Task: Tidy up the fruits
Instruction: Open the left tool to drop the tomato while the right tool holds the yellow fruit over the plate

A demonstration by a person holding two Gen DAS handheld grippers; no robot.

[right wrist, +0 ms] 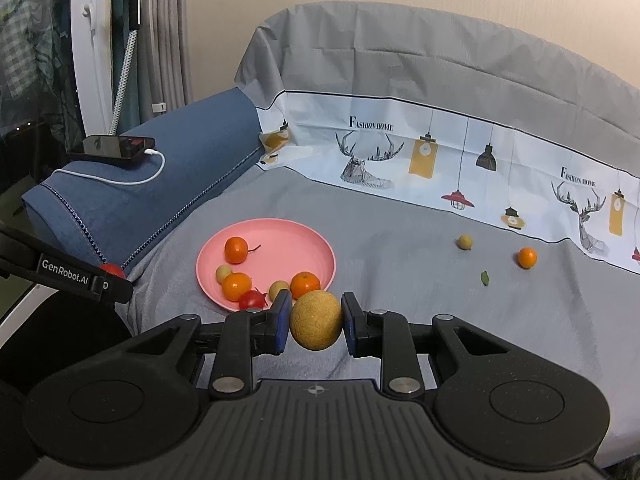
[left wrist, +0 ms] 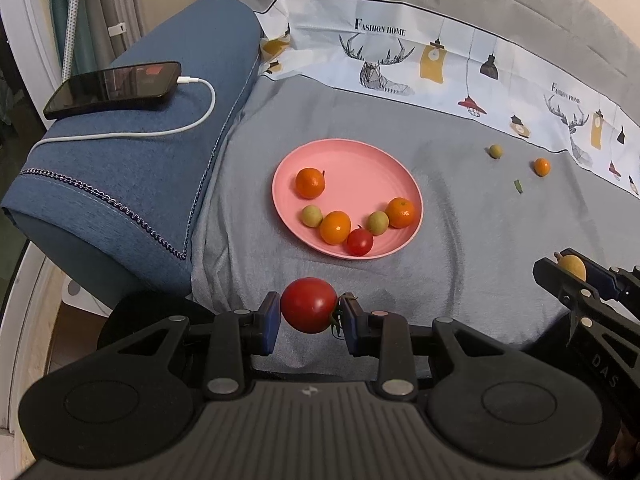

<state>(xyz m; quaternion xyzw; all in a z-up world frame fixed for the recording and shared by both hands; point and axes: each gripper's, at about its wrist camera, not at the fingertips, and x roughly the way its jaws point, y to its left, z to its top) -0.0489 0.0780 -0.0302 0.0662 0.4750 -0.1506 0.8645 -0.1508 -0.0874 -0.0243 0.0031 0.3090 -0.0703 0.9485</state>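
Note:
A pink plate (left wrist: pixel 360 160) (right wrist: pixel 288 240) lies on the grey sheet and holds several small fruits: oranges, pale green fruits and a red tomato (left wrist: pixel 360 242). My left gripper (left wrist: pixel 310 308) is shut on a large red tomato (left wrist: pixel 309 305), held just in front of the plate's near rim. My right gripper (right wrist: pixel 315 320) is shut on a yellow textured fruit (right wrist: pixel 316 319), held near the plate's near right rim; it also shows in the left wrist view (left wrist: pixel 573 266). A pale green fruit (left wrist: pixel 496 151) (right wrist: pixel 465 241) and a small orange (left wrist: pixel 542 166) (right wrist: pixel 527 257) lie loose at the far right.
A blue sofa arm (left wrist: pixel 140 168) (right wrist: pixel 168 184) stands left of the plate, with a phone (left wrist: pixel 114 89) (right wrist: pixel 112 147) and white cable on it. A green leaf (left wrist: pixel 519 186) (right wrist: pixel 485 278) lies near the loose fruits. A printed cloth backrest (left wrist: pixel 440 64) rises behind.

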